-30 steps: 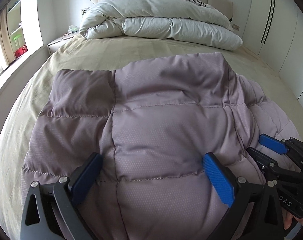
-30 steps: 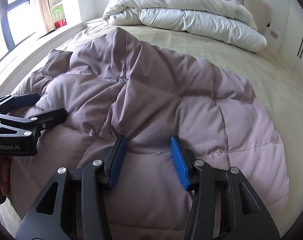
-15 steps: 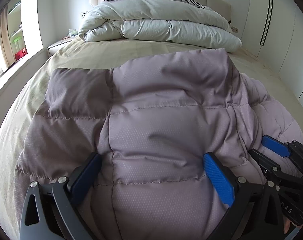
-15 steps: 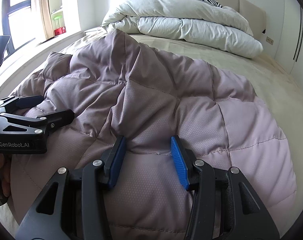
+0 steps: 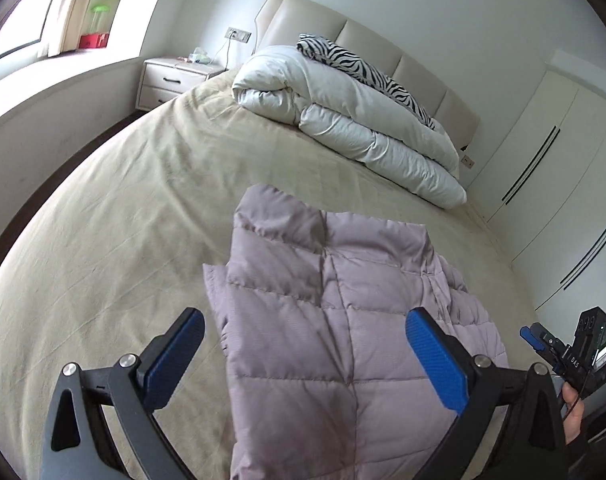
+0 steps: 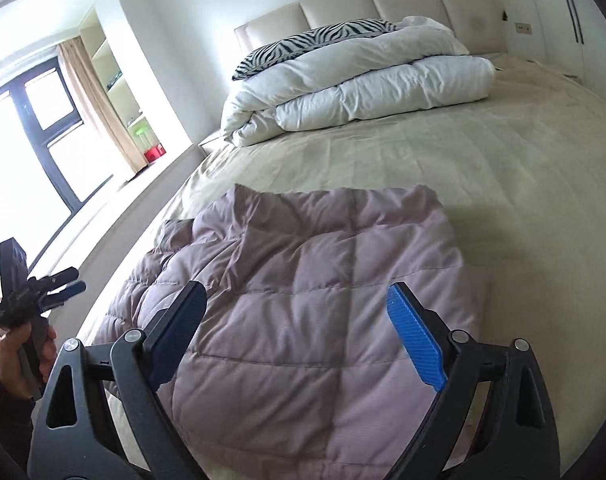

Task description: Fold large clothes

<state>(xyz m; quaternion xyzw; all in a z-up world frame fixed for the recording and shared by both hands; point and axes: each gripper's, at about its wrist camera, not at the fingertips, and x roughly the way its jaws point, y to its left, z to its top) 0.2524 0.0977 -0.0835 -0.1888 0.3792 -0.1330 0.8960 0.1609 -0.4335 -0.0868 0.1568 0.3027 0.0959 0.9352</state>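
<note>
Folded mauve quilted down jacket [image 5: 343, 344], puffy, stitched in square panels, lying on the beige sheeted bed [image 5: 143, 216] toward its foot; in the left wrist view it fills the 6 o'clock region, in the right wrist view the same folded bundle [image 6: 315, 304] spreads from centre to 6 o'clock. Left gripper [image 5: 303, 356], black frame with blue ribbed pads [image 5: 435, 360]: fingers spread wide, raised above the jacket, holding nothing. Right gripper [image 6: 299, 332], same build, blue pads [image 6: 415, 344]: fingers likewise wide apart, above the jacket, nothing between them. Left gripper also visible at 9 o'clock of the right wrist view [image 6: 59, 288], off the bed's edge, gripped by a hand [image 6: 23, 352]; right gripper appears at 3 o'clock of the left wrist view [image 5: 543, 340], its spread not readable there. White folded duvet [image 5: 355, 124] at 12 o'clock at the head of the bed, with a zebra-striped pillow [image 5: 359, 68] behind it against the cream padded headboard [image 5: 387, 48]. White two-drawer nightstand [image 5: 171, 80] at 11 o'clock. White wardrobe doors [image 5: 555, 168] at 2 o'clock. Black-framed window [image 6: 35, 136] with beige curtain [image 6: 103, 104] at 9 to 10 o'clock in the right wrist view.
</note>
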